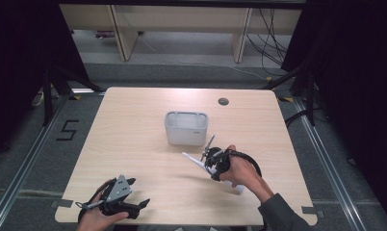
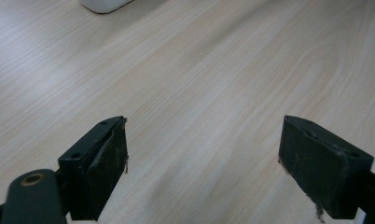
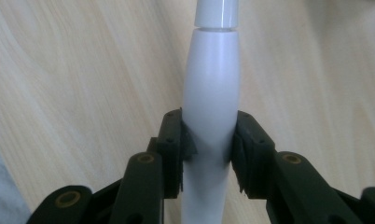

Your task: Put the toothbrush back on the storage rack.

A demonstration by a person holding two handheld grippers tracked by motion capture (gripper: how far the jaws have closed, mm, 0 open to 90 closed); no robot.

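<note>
A long white rounded stick point(image 3: 211, 79), thick in the middle with a narrower white cap at its far end, is clamped across its waist by my right gripper point(image 3: 209, 140). In the high view the stick point(image 1: 190, 158) lies slanted just above the table, right of centre, with the right gripper point(image 1: 212, 161) shut on it and a hand behind. My left gripper point(image 1: 139, 208) rests at the table's near left edge. Its jaws stand wide apart over bare wood, with nothing between them point(image 2: 202, 158).
A white rectangular bin point(image 1: 186, 114) stands open-topped at the table's middle, just beyond the stick; a corner of the bin point(image 2: 104, 4) also shows in the left gripper view. A round cable hole point(image 1: 223, 101) sits at the far right. Dark curtains flank the light wooden table point(image 1: 134, 144).
</note>
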